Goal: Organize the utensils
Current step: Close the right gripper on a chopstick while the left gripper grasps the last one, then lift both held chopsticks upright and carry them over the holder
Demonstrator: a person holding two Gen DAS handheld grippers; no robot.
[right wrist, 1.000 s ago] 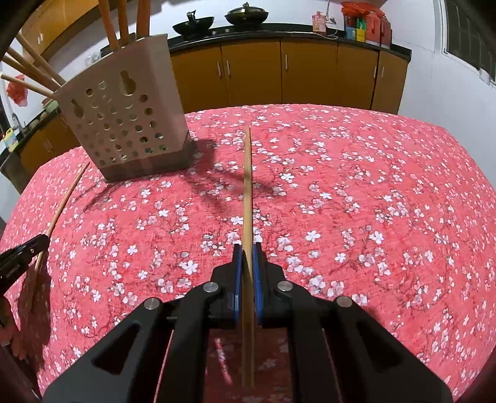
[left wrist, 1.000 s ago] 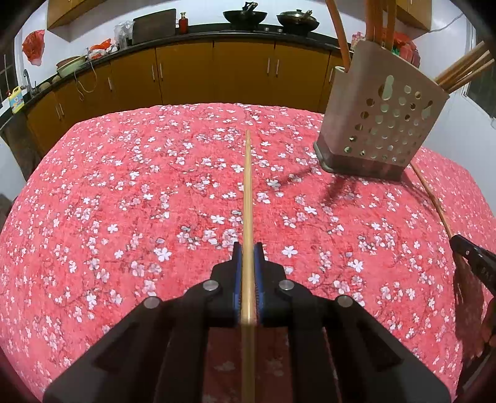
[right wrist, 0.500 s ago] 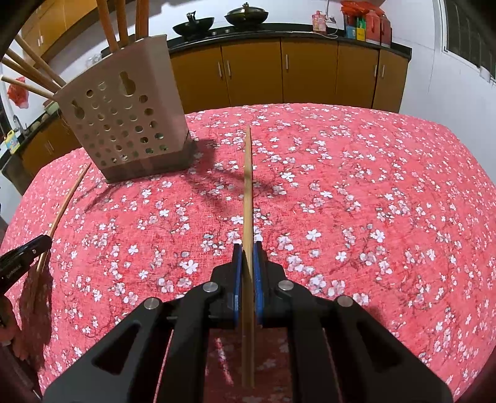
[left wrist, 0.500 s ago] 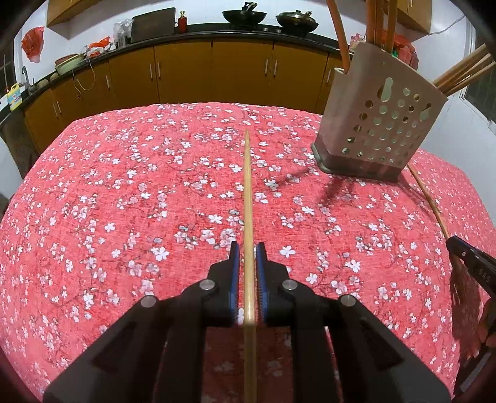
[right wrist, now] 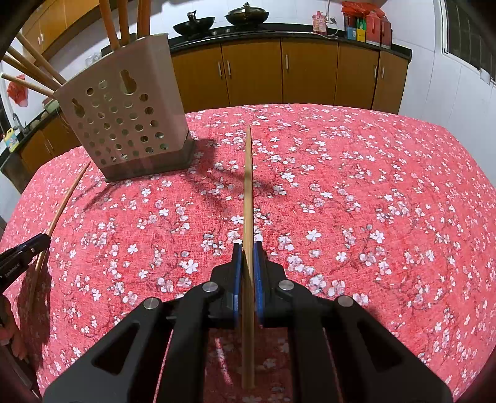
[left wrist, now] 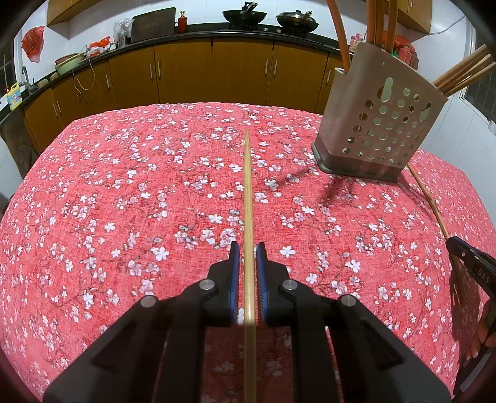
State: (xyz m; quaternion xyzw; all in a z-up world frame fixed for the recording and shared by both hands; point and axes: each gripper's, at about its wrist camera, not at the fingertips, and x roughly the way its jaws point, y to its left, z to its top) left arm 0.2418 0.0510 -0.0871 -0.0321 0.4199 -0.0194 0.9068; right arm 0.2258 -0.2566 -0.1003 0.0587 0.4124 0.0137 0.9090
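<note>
The left wrist view shows the left tool [left wrist: 247, 259] with its blue pads [left wrist: 234, 279] standing slightly apart on either side of a wooden chopstick [left wrist: 247, 198]; a narrow gap is visible on each side of the stick, so the pads do not press on it. The stick runs straight ahead over the red floral surface [left wrist: 124, 201]. The perforated utensil holder [left wrist: 381, 124] stands upright at far right on the surface, with several chopsticks and handles projecting from its top. In the right wrist view, the right tool [right wrist: 247, 257] is closed on a second chopstick [right wrist: 248, 186], both pads in contact with it. The holder appears at upper left there. A cabinet run [right wrist: 279, 71] with two woks [right wrist: 248, 15] lies beyond the surface.
</note>
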